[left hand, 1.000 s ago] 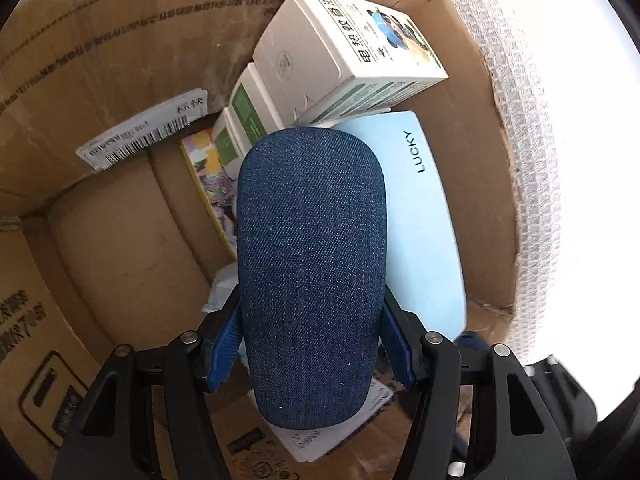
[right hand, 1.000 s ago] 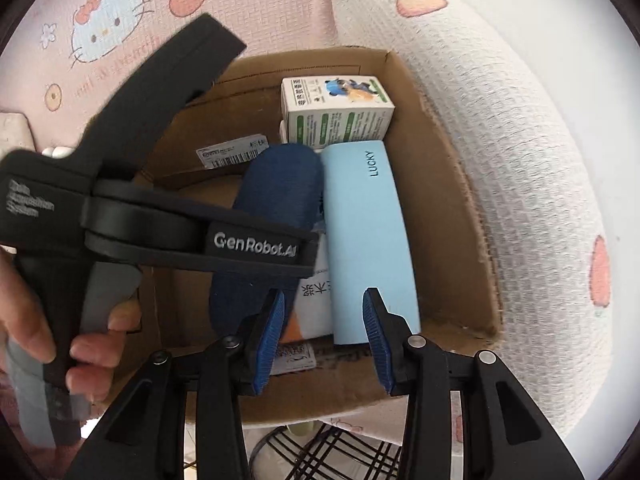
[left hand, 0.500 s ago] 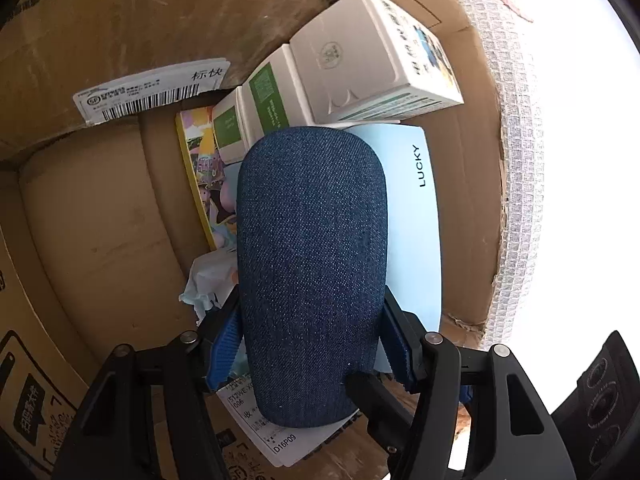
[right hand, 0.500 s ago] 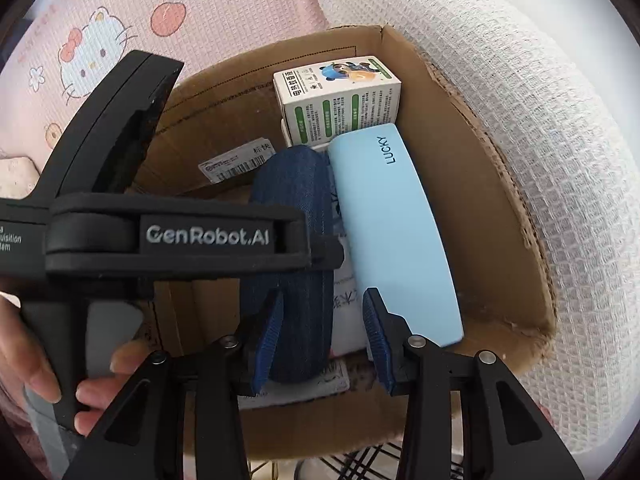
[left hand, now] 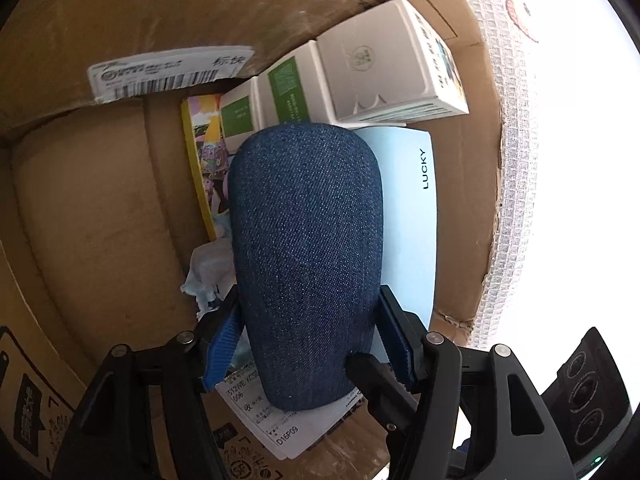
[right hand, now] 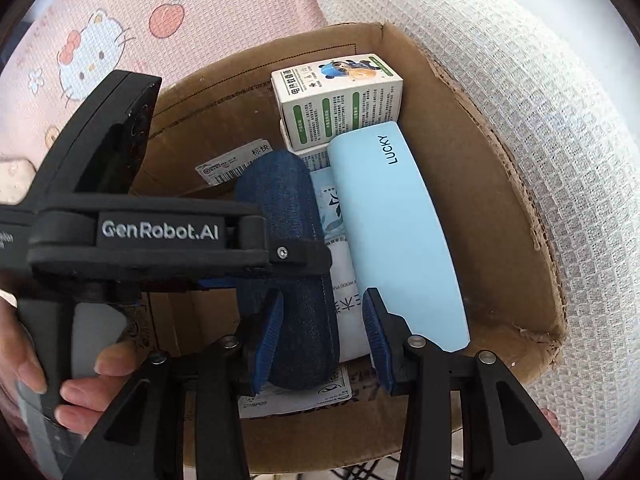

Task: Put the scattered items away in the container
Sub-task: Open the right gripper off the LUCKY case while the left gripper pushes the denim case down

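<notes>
Through the left wrist camera we see the left gripper [left hand: 310, 344] clamped across the near end of a dark blue denim glasses case [left hand: 306, 256], its blue pads [left hand: 224, 348] pressed to either flank. The case hangs inside the cardboard box [left hand: 92, 208], above a printed slip [left hand: 280, 420] and just beside a pale blue case marked LUCKY [left hand: 408, 216]. Behind them lean white-and-green cartons [left hand: 384, 68] and a colourful booklet [left hand: 204, 160]. Compared with a second ago, the box interior has slid down and leftward in our view, the shipping label [left hand: 168, 74] sits more central, and a black finger of the other tool [left hand: 376, 380] now crosses the lower right.

Through the right wrist camera, the right gripper [right hand: 322, 336] hovers with its jaws part-way apart, nothing between them; the left pad overlaps the denim case [right hand: 288, 280], the right pad the LUCKY case [right hand: 396, 240]. We see the left gripper [right hand: 280, 258] reaching in from the left, held by a hand [right hand: 48, 376]. Since the earlier frame the box [right hand: 500, 216] fills more of the view, and the cartoon-printed blanket [right hand: 120, 32] shows less.
</notes>
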Motion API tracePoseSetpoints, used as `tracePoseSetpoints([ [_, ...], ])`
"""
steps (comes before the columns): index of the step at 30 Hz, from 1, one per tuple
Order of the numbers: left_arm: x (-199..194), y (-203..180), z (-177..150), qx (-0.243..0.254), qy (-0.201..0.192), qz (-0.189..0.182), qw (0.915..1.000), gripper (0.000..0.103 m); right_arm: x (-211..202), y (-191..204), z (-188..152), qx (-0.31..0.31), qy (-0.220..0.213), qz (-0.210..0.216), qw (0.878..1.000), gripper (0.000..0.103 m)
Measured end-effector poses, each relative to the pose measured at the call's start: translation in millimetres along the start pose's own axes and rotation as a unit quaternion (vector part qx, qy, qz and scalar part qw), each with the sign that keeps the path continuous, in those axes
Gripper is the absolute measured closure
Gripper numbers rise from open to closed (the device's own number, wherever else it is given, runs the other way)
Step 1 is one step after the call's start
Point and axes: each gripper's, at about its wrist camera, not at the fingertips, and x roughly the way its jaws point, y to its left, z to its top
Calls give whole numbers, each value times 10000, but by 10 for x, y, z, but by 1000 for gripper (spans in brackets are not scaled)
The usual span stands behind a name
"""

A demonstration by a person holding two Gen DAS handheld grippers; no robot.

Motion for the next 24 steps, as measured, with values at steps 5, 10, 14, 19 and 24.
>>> tracePoseSetpoints([
  [5, -74, 39, -10, -54, 7, -18, 10000, 36, 35, 45, 20, -93, 32, -105, 9999, 65],
  [10, -199, 60, -78, -211, 17, 61, 9998, 36, 105, 83, 54, 1, 27, -6, 10000, 65],
  [14, -291, 38, -93, -319, 10, 7, 9995, 36, -2, 160, 37, -213, -148, -400, 9989, 65],
  [19, -330, -30, -45, -363, 172, -230, 9989, 36, -176, 235, 10, -380, -322, -273, 9984, 63],
  [24, -353, -99, -10, -355, 218, -289, 9987, 36, -86, 328, -10, -782, -48, -426, 9960, 54],
])
